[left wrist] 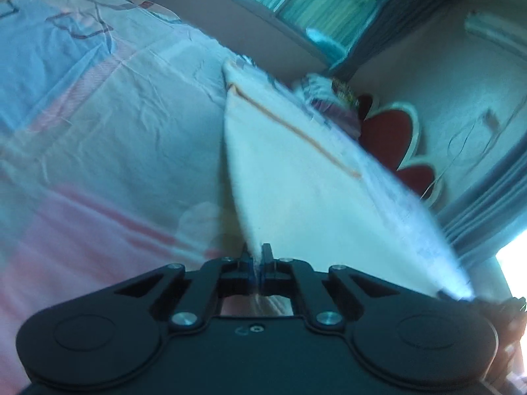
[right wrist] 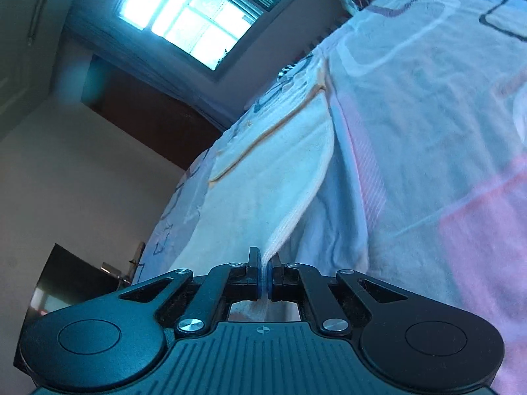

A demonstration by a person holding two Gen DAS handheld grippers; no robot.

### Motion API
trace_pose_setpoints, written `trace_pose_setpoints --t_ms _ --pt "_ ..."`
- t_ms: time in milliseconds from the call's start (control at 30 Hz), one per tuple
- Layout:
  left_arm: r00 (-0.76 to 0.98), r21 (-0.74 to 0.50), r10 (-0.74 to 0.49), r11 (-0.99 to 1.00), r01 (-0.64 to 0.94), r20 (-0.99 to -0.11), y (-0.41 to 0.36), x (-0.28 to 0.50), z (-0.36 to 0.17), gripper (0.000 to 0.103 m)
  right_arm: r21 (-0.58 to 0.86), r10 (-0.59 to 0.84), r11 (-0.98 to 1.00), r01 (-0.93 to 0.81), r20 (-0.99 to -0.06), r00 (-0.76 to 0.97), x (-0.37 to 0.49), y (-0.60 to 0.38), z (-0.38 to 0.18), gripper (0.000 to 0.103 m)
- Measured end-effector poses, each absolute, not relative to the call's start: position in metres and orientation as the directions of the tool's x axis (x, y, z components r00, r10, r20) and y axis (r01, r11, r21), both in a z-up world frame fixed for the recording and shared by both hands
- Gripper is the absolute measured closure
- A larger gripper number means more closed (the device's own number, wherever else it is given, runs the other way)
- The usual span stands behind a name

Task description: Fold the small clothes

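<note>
From the left wrist we see the left gripper (left wrist: 258,265) clamped on the near edge of a white cloth (left wrist: 296,177) with an orange stripe. The cloth lifts away from the bedsheet (left wrist: 108,125) and stretches toward the lower right. Only this view shows the red and white headboard (left wrist: 392,135) and a heap of bedding (left wrist: 326,98) by it.

From the right wrist we see the right gripper (right wrist: 265,271) pinching a hemmed corner of the same cloth (right wrist: 263,191), the rest lying on the sheet (right wrist: 428,131). Only here do we get the bright window (right wrist: 191,19) and a dark table (right wrist: 72,276).

Both views are blurred, and the gripper bodies hide the cloth nearest us. The sheet beyond the cloth lies open to the bed's edge.
</note>
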State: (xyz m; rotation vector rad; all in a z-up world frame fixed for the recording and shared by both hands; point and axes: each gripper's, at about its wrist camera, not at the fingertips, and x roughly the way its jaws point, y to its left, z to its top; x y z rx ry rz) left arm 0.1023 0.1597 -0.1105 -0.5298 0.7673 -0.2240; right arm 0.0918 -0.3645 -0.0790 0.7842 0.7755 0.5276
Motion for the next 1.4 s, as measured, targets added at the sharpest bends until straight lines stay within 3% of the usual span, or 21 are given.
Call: trace_pose_setpoints --t_ms 67,133,300,433,700,833,1033,1333,1400 --pt "0.664 -0.507 -0.368 0.862 -0.018 -0.651 0.157 0.107 -0.125 0.100 0.766 0.666 0.637 -0.091 -0.486 0.566 0.098 -0.360 -0.100 0.101" --pt "0.678 -0.543 -0.377 0.839 -0.040 -0.632 0.159 0.107 -0.128 0.100 0.759 0.657 0.650 -0.028 -0.543 0.524 0.104 -0.355 -0.119 0.101" --pt "0.702 -0.575 -0.379 0.817 -0.053 -0.603 0.165 0.107 -0.120 0.101 0.795 0.665 0.604 -0.063 -0.459 0.589 0.104 -0.362 -0.101 0.101" --pt "0.754 -0.632 -0.387 0.773 -0.047 -0.531 0.170 0.121 -0.099 0.101 0.779 0.657 0.614 -0.127 -0.415 0.629 0.126 -0.360 -0.070 0.101" --pt "0.819 -0.634 -0.387 0.772 0.037 -0.424 0.157 0.218 -0.035 0.101 0.734 0.583 0.656 -0.173 -0.347 0.735 0.221 -0.350 -0.007 0.101" --pt "0.826 -0.638 -0.401 0.767 0.066 -0.397 0.156 0.286 -0.018 0.101 0.692 0.544 0.701 -0.171 -0.363 0.757 0.287 -0.343 0.014 0.101" --pt "0.793 -0.647 -0.415 0.761 0.033 -0.447 0.159 0.392 -0.038 0.101 0.675 0.510 0.730 -0.110 -0.429 0.745 0.386 -0.333 0.001 0.101" --pt "0.727 -0.621 -0.410 0.783 -0.029 -0.551 0.167 0.493 -0.096 0.100 0.710 0.518 0.704 0.020 -0.533 0.669 0.501 -0.328 -0.079 0.100" --pt "0.724 -0.628 -0.429 0.778 -0.007 -0.539 0.169 0.504 -0.103 0.094 0.716 0.531 0.698 0.021 -0.537 0.655 0.515 -0.327 -0.093 0.100"
